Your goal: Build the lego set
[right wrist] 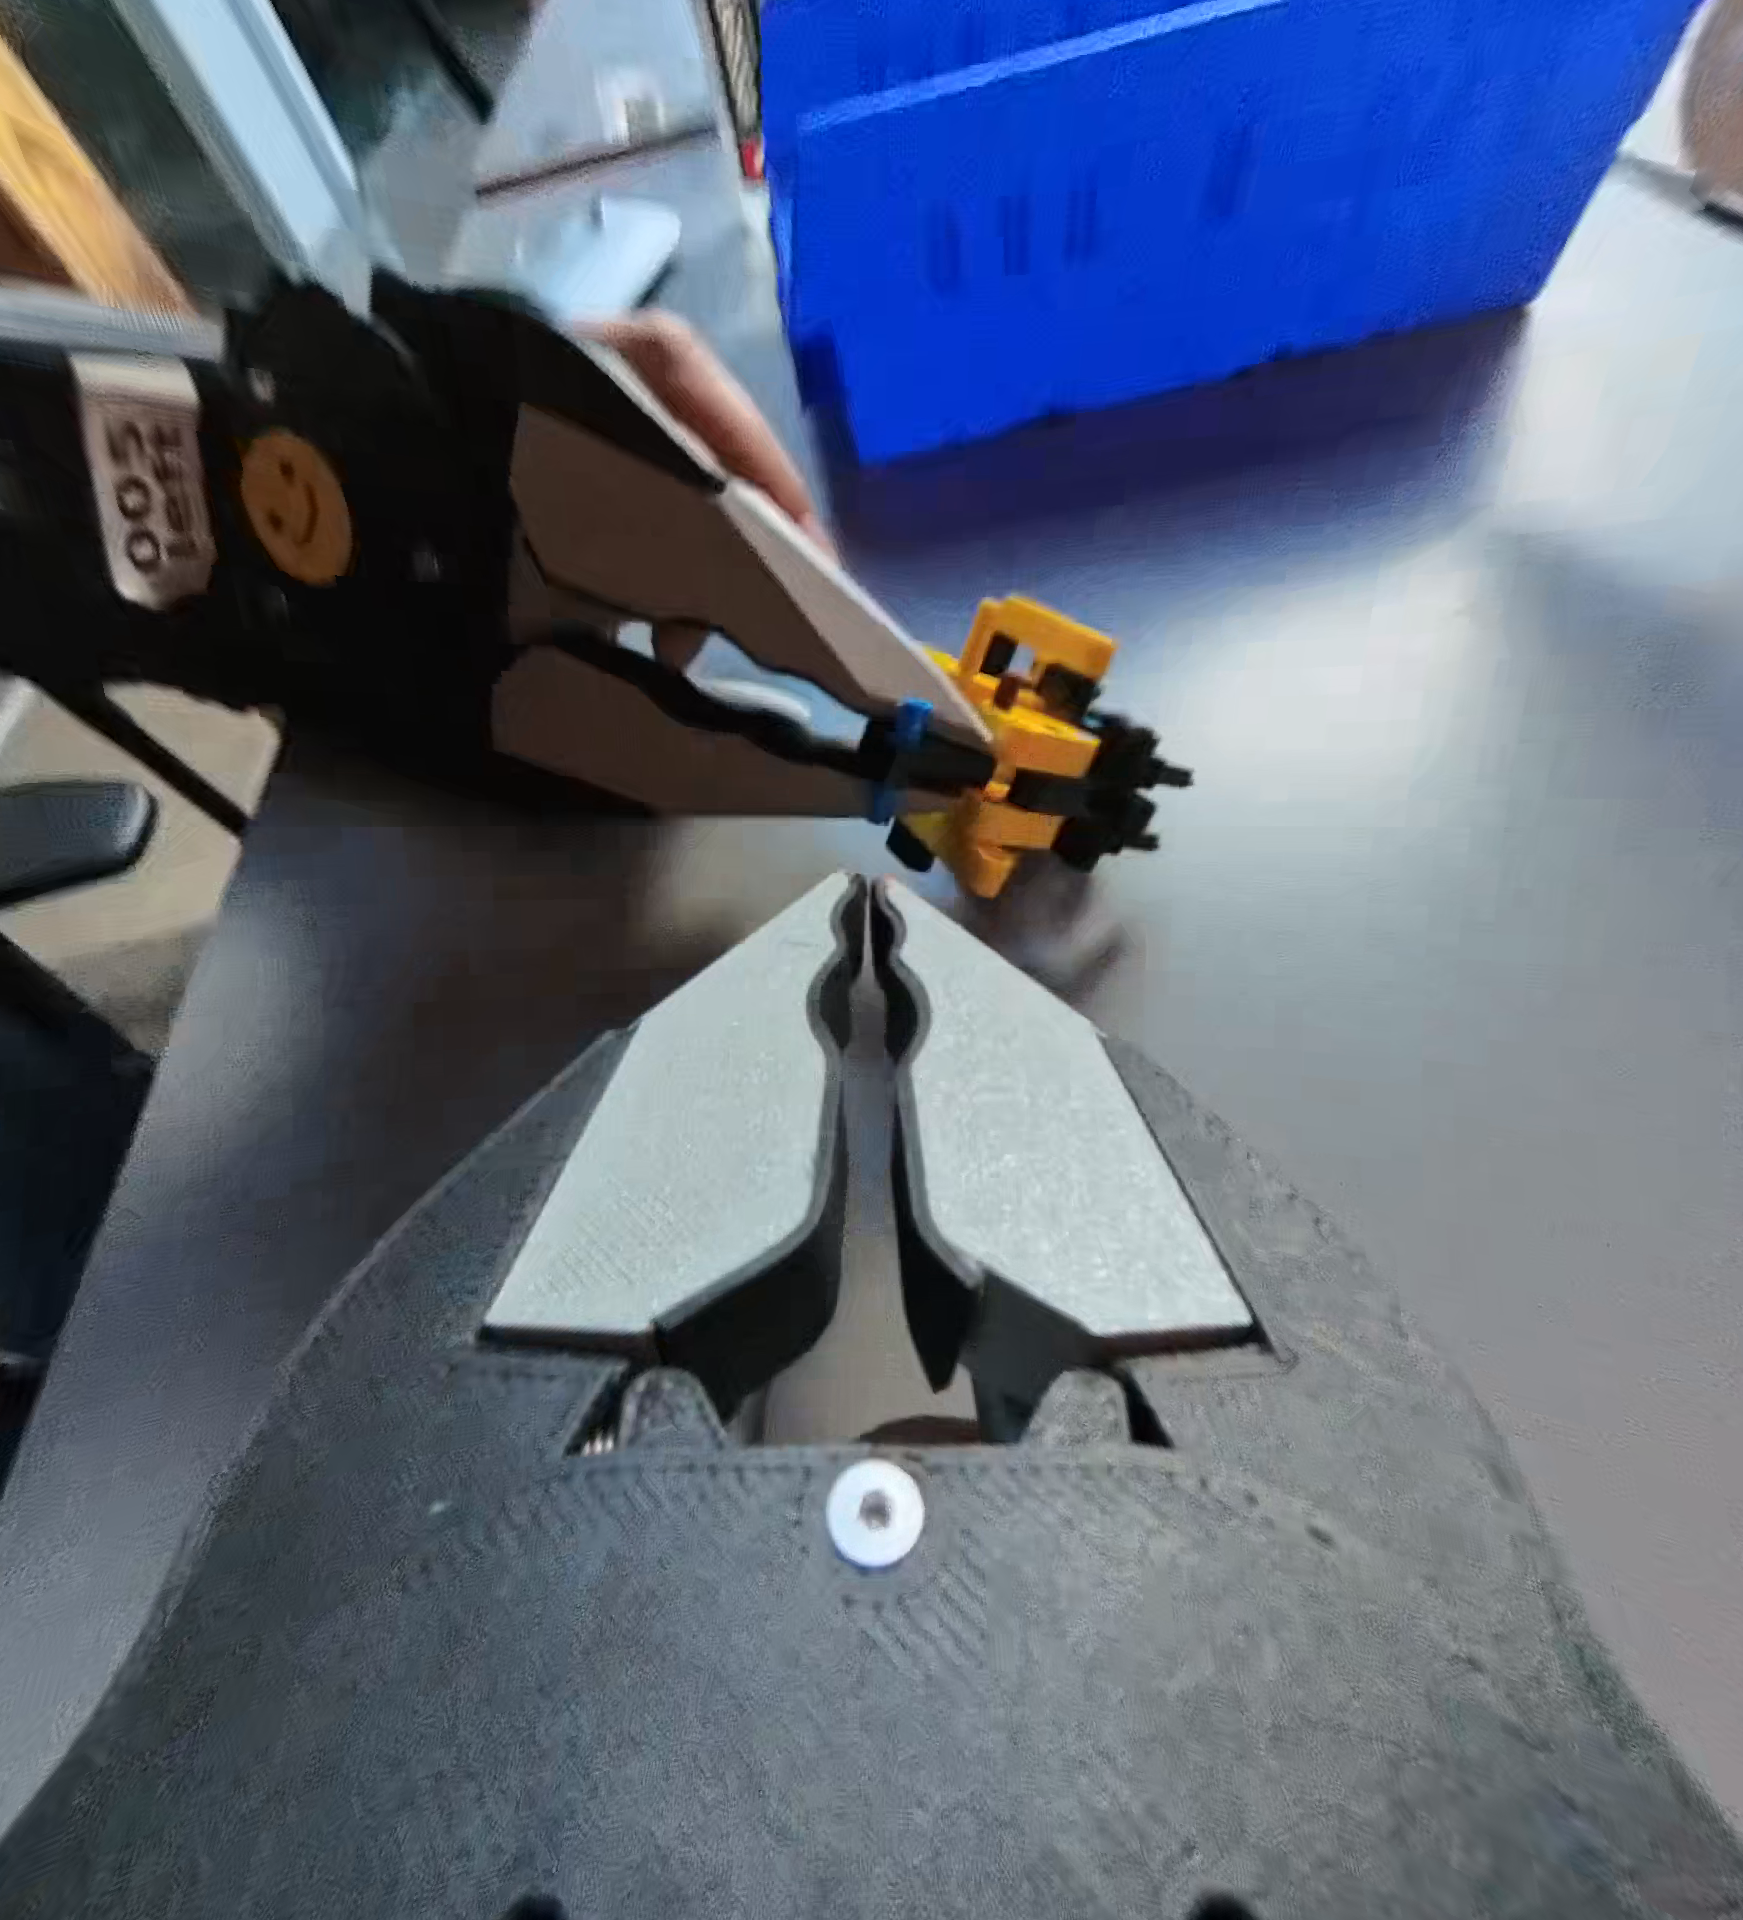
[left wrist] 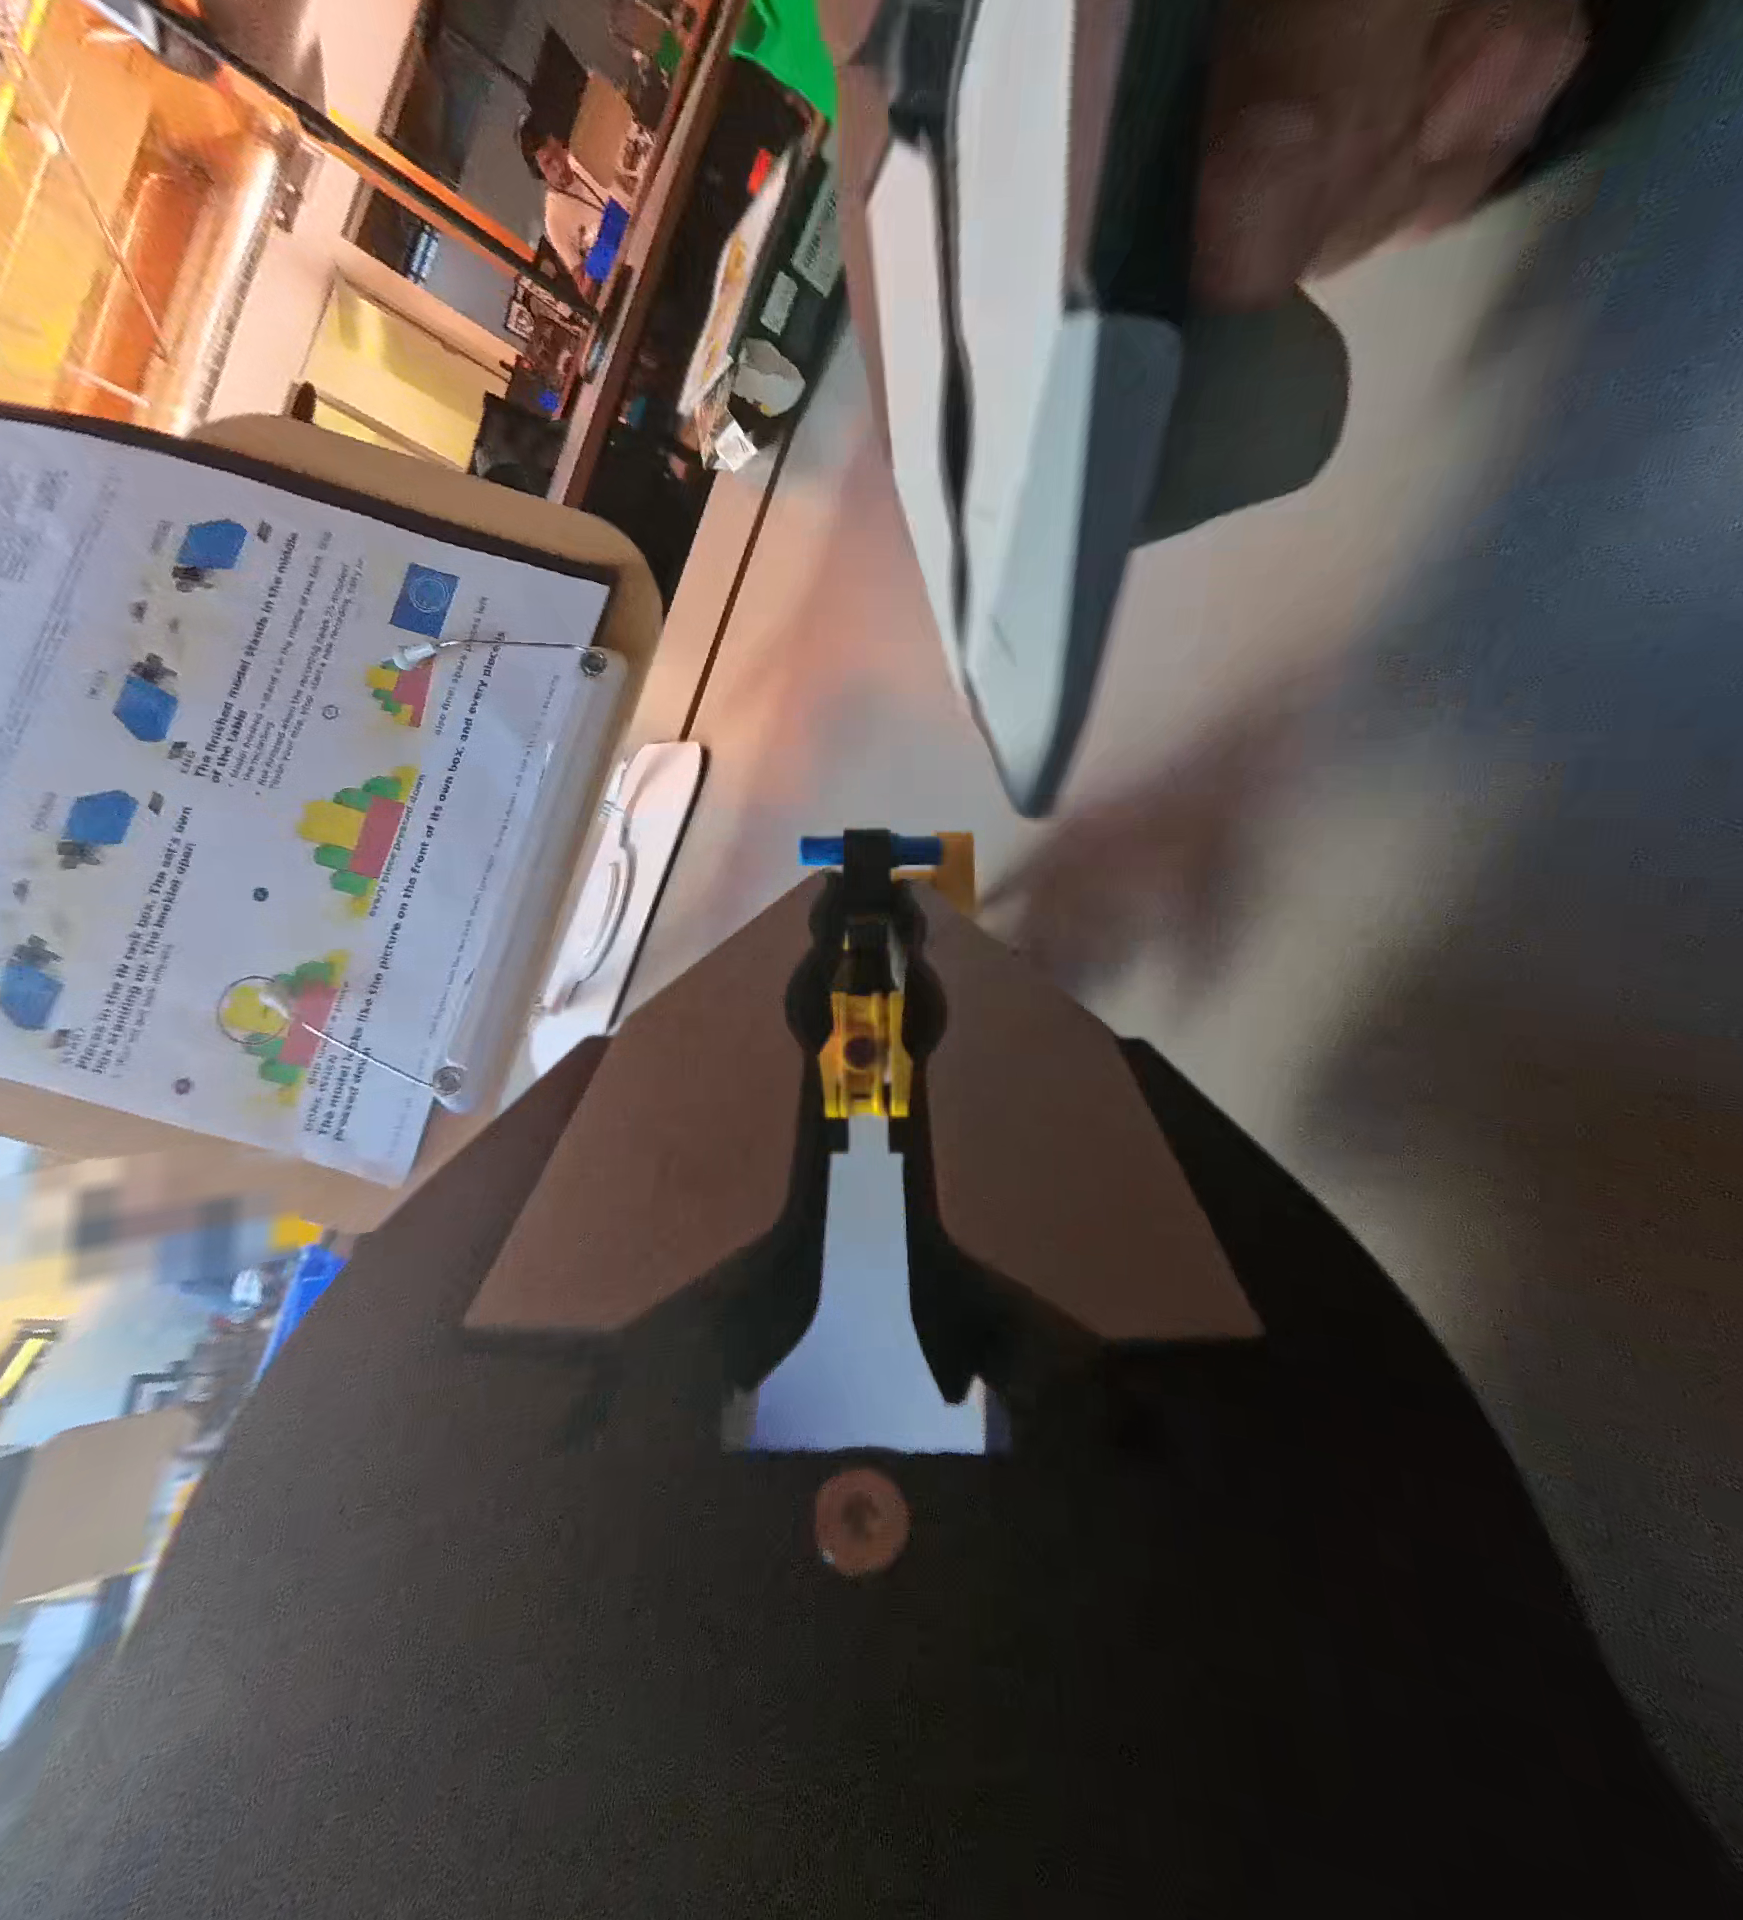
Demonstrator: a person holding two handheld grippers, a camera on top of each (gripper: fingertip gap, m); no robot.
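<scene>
While the left claw (right wrist: 960, 764) clamps a small yellow-and-black lego model (right wrist: 1033, 758) at mid-frame in the right wrist view, the right claw (right wrist: 869, 883) sits empty just below it, fingers pressed nearly together.

The model hangs just over the dark counter (right wrist: 1469, 935), whether touching it cannot be told, with a blue pin (right wrist: 903, 758) at the gripped end and a blue bin (right wrist: 1158, 208) in the upper right. It looks light and rigid, yet the pinned joints would likely pop apart under a twist, so the solid yellow body seems the safer hold, not the thin black pegs sticking out right. In the left wrist view the model (left wrist: 862, 1039) is mostly hidden between the fingers, an instruction sheet (left wrist: 223, 779) stands at the left, and blur smears the right claw (left wrist: 1033, 416) at upper right.
</scene>
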